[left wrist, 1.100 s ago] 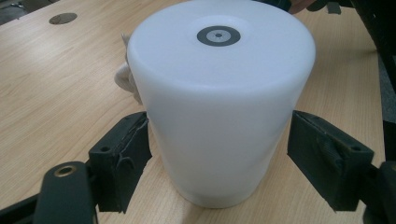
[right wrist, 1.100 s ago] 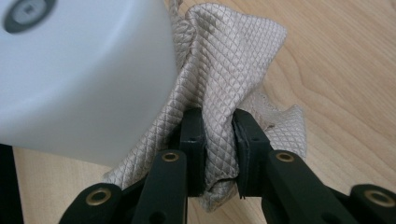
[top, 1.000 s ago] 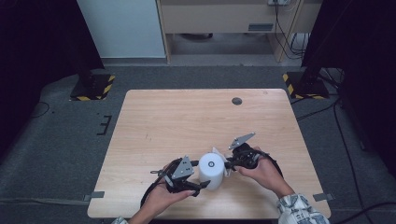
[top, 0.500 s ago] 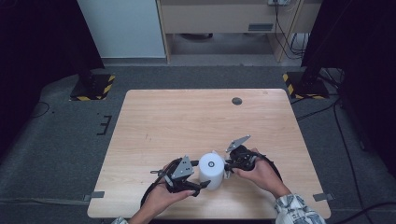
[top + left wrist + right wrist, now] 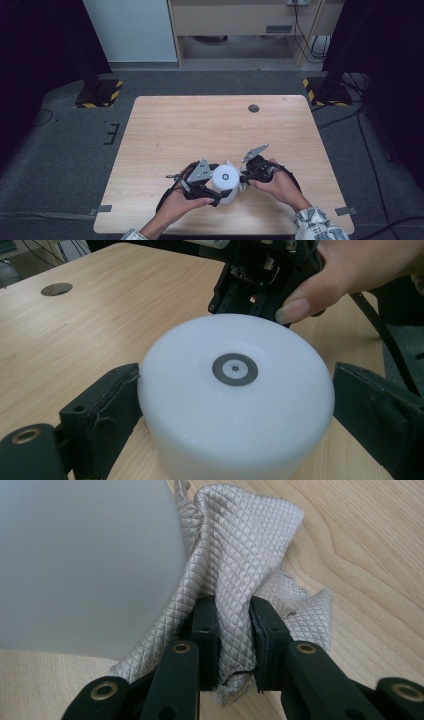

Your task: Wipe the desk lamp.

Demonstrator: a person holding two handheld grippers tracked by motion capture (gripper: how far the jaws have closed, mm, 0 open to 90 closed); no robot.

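Near the front edge of the table (image 5: 165, 130), between my two hands, stands the white cylinder (image 5: 225, 182), upright, with a small grey ring at the middle of its flat top. My left gripper (image 5: 212, 189) straddles it: in the left gripper view the cylinder (image 5: 235, 395) sits between the two black jaws, the left one touching or almost touching its side, the right one a little clear of it. Those jaws have just been opening, and I read them as spread around the cylinder, not pressing on it. My right gripper (image 5: 234, 625) is pinched tight on a fold of quilted beige cloth (image 5: 240, 550), which bunches up against the cylinder's side and trails onto the wood. From above I see the right gripper (image 5: 243, 176) just beside the cylinder, with my right hand (image 5: 280, 185) behind it and my left hand (image 5: 175, 207) on the other. Farther back on the table is a small dark round disc (image 5: 253, 108).
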